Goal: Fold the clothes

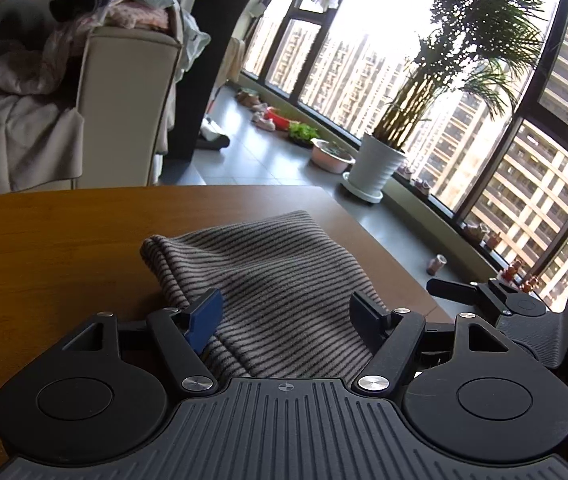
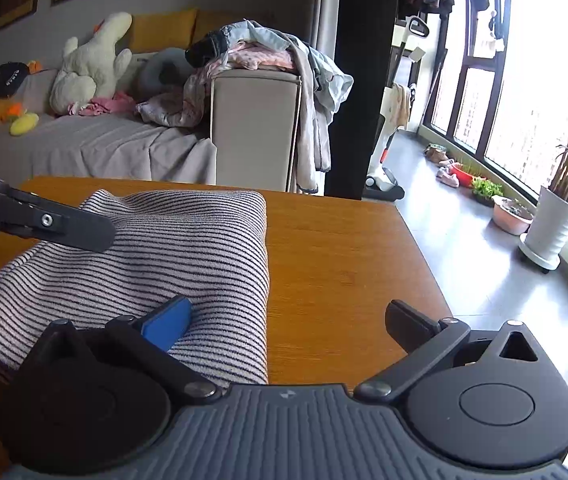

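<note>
Presently, both grippers, left (image 1: 285,314) and right (image 2: 289,328), stood with jaws apart over the folded striped cloth (image 2: 156,256) on the table (image 2: 343,264).

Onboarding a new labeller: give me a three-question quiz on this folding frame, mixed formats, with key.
1. True or false: the striped garment lies folded on the wooden table.
2. Multiple choice: the left tongs are A) shut on a sock, B) open, one finger on each side of the garment's near part, C) out of view.
3. Fill in: in the right wrist view, the right tongs are open, the blue-padded finger over the garment and the other finger over bare ____.

Key: 1 true; 2 B; 3 table.
</note>
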The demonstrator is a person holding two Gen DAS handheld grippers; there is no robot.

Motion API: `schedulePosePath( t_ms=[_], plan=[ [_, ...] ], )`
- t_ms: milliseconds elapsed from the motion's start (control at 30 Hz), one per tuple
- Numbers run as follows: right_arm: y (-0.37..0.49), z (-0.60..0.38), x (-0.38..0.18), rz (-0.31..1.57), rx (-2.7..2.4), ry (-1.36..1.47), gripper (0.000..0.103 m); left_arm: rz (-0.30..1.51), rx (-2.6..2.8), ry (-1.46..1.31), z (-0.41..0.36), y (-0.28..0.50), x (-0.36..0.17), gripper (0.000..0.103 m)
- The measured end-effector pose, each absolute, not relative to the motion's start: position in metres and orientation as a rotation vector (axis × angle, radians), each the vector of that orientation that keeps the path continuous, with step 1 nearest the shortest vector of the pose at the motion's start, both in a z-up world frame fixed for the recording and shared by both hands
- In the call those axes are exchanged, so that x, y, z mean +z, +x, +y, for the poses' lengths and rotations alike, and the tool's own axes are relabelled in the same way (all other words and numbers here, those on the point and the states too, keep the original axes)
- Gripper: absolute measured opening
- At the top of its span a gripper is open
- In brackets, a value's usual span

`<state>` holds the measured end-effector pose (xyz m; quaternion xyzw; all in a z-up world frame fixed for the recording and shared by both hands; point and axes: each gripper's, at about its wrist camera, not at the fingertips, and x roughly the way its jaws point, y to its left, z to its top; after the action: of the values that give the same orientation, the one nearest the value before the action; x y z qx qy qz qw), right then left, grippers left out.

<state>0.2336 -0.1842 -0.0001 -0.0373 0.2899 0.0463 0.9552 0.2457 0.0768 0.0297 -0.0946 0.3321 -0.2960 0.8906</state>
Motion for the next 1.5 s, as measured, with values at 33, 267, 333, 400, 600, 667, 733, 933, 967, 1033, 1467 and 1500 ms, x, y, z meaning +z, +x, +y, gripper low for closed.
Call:
schedulePosePath(
  t_ms=[33, 267, 333, 400, 600, 667, 733, 933, 967, 1033, 1467, 1500],
  plan=[
    [0.234, -0.188, -0.001, 0.596, 0.096, -0.044, 0.103, 0.69, -0.61, -0.2, 0.079, 0.243, 0.032, 0.076],
    [0.23, -0.187, -0.004, 0.577, 0.084, -0.048, 0.103, 0.743, -0.562, -0.159, 0.083, 0.225, 0.021, 0.072],
    [0.23, -0.189, -0.003, 0.586, 0.089, -0.037, 0.103, 0.766, -0.559, -0.173, 0.083, 0.226, 0.012, 0.072],
    [0.232, -0.196, -0.002, 0.612, 0.108, 0.006, 0.103, 0.79, -0.556, -0.186, 0.083, 0.228, 0.004, 0.073],
    [0.213, -0.209, 0.013, 0.572, 0.192, 0.068, 0.103, 0.778, -0.569, -0.183, 0.083, 0.229, 0.005, 0.071],
    [0.203, -0.202, 0.013, 0.548, 0.226, 0.024, 0.103, 0.774, -0.574, -0.182, 0.083, 0.23, 0.005, 0.069],
    [0.203, -0.192, 0.001, 0.59, 0.22, -0.041, 0.103, 0.77, -0.578, -0.181, 0.082, 0.23, 0.006, 0.066],
    [0.206, -0.192, -0.006, 0.626, 0.222, -0.001, 0.103, 0.767, -0.564, -0.177, 0.082, 0.231, 0.008, 0.065],
    [0.205, -0.192, -0.006, 0.621, 0.223, -0.008, 0.103, 0.766, -0.562, -0.176, 0.082, 0.23, 0.009, 0.065],
    [0.203, -0.191, -0.005, 0.61, 0.22, -0.018, 0.103, 0.764, -0.557, -0.176, 0.082, 0.229, 0.009, 0.065],
    [0.182, -0.174, 0.019, 0.51, 0.316, -0.1, 0.083, 0.75, -0.555, -0.163, 0.081, 0.221, 0.014, 0.057],
    [0.184, -0.168, 0.015, 0.529, 0.316, -0.133, 0.083, 0.75, -0.554, -0.164, 0.08, 0.222, 0.013, 0.057]
  ],
)
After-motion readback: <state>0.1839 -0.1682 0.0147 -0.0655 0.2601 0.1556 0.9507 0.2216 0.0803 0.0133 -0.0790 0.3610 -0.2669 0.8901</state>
